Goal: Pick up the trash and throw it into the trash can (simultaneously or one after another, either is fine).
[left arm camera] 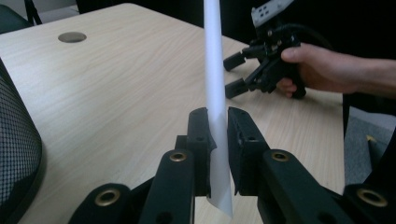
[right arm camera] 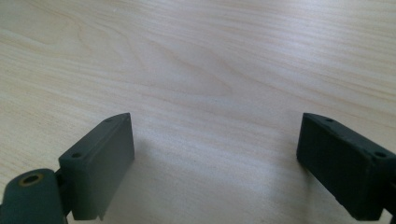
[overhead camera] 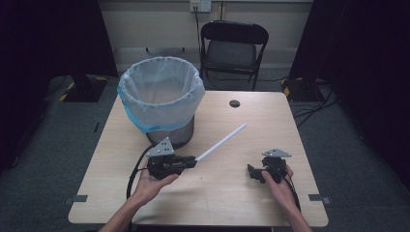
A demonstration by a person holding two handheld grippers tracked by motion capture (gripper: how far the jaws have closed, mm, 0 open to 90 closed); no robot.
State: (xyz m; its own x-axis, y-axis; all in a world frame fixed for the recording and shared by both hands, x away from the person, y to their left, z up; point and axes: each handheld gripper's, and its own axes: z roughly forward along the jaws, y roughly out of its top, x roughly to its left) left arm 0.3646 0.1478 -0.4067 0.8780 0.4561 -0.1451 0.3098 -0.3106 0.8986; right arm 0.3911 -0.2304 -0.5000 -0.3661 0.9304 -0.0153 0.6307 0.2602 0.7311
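Pale wooden table [overhead camera: 227, 193], grey carpeted floor [overhead camera: 43, 159]

High view overlooks table [overhead camera: 232, 193]; gripper views skim it close

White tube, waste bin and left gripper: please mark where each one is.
white tube [overhead camera: 222, 142], high view, middle of its length
waste bin [overhead camera: 170, 133], high view, dark mesh wall under the bag
left gripper [left arm camera: 218, 122], left gripper view, between its fingertips
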